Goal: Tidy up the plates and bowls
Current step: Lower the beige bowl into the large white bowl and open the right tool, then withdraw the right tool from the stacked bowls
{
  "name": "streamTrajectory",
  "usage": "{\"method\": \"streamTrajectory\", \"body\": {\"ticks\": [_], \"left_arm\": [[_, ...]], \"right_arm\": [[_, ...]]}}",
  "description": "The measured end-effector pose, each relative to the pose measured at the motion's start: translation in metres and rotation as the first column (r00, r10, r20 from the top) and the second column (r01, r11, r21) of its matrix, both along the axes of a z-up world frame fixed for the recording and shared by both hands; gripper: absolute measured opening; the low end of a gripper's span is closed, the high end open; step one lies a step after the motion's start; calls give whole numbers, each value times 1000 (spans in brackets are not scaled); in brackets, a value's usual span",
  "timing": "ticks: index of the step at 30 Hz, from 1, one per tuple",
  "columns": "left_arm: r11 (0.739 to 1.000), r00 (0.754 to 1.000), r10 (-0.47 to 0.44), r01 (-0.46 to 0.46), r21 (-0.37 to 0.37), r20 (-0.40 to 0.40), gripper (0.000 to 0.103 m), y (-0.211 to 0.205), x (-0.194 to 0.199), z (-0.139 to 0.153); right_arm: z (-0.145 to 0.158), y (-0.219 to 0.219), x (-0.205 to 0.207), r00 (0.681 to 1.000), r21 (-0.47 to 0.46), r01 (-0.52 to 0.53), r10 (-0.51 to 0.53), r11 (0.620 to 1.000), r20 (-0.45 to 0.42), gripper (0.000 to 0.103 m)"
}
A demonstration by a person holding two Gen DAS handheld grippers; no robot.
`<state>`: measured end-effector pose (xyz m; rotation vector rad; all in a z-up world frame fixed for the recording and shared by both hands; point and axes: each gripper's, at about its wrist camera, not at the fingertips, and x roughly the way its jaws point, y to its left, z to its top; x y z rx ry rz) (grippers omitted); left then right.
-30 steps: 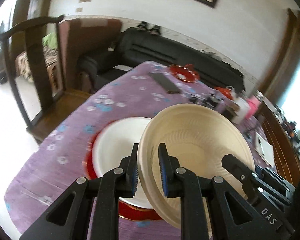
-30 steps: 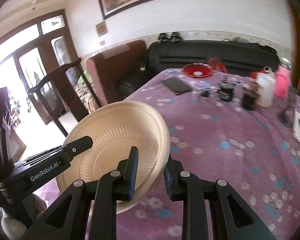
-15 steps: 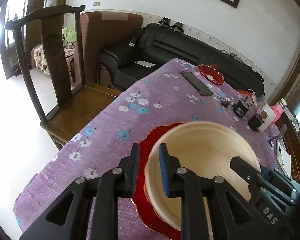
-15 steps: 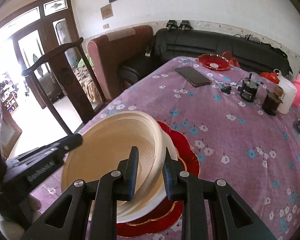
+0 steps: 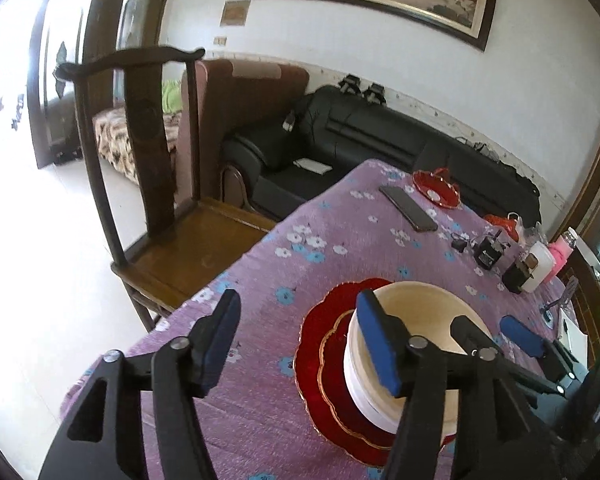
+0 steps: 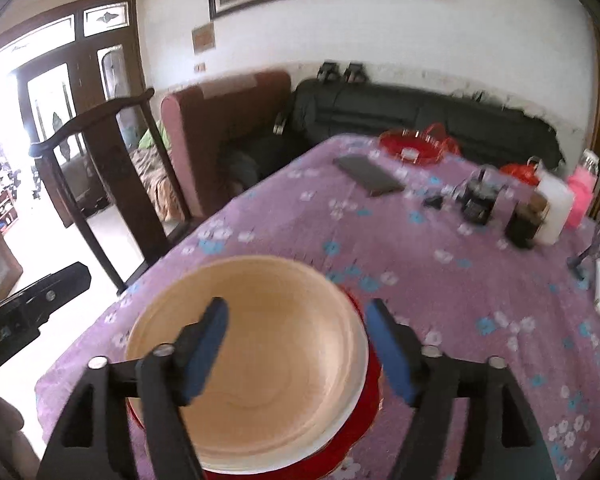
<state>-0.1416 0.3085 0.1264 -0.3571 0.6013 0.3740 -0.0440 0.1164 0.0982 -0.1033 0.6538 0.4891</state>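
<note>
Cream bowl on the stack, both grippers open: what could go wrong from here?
1. The left gripper has one finger right at the rim of the cream bowl; pulling back could nudge it off the white bowl.
2. The red plate sits near the table edge, so a knock may tip the stack.

Left gripper [image 5: 300, 338] jaws spread wide, nothing between them. Cream bowl [image 5: 416, 312] nested in a white bowl [image 5: 360, 384], stacked on a red plate [image 5: 332, 360] on the purple floral tablecloth [image 5: 340, 240]. Right gripper [image 5: 496, 330] just beyond the bowl, jaws also apart; phone [image 5: 408, 209] and small red dish [image 5: 436, 193] at the table's far end.
</note>
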Motion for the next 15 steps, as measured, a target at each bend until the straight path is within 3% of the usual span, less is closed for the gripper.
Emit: {"method": "streamTrajectory", "body": {"ticks": [5,10,15], "left_arm": [[993,999,32,-35,117,26,74,-19,-11,14],[965,998,33,-45,258,52,89,-55,-19,22],[949,999,-19,5,316,43,98,-87,-25,21]], "right_arm": [[20,-24,-18,997,51,35,-38,998,60,80],[30,-59,-46,994,131,68,-79,989,79,85],[24,-82,-69,992,173,92,-105,981,66,86]]}}
